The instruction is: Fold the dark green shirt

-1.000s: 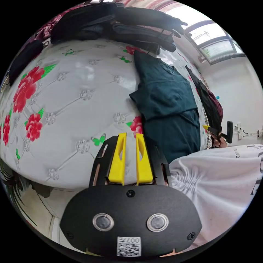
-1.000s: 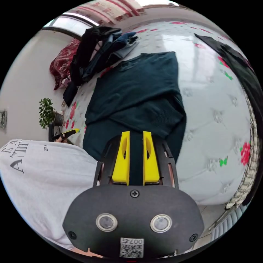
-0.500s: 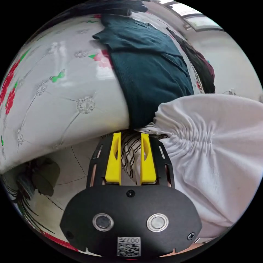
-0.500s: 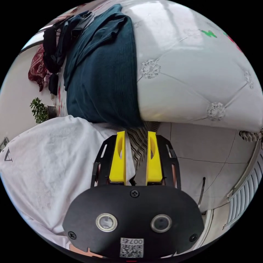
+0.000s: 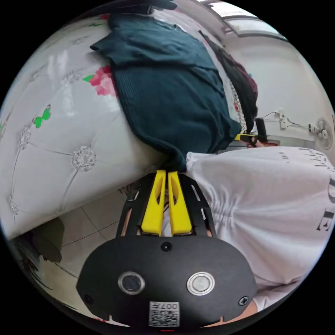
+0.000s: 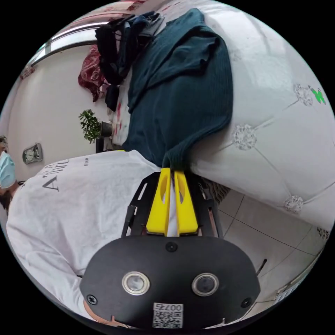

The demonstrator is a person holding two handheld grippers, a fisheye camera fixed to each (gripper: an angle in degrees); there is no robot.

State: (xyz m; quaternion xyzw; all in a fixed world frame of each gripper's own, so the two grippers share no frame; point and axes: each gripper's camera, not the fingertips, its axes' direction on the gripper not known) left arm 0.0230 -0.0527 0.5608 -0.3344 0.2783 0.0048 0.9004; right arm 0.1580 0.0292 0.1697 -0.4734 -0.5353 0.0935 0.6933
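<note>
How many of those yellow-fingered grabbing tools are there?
2. The left gripper sits at the bed edge by the dark green shirt. The right gripper sits at the shirt's other hanging corner.

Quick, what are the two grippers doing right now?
Left gripper: jaws closed on the hem of the dark green shirt.
Right gripper: jaws closed on the shirt's hem too.

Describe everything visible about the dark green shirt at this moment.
The dark green shirt is a ribbed knit, partly folded with upper layers overlapping. It lies on the white tufted floral bed, its hem hanging over the edge. The left gripper and right gripper each pinch a hem corner.
</note>
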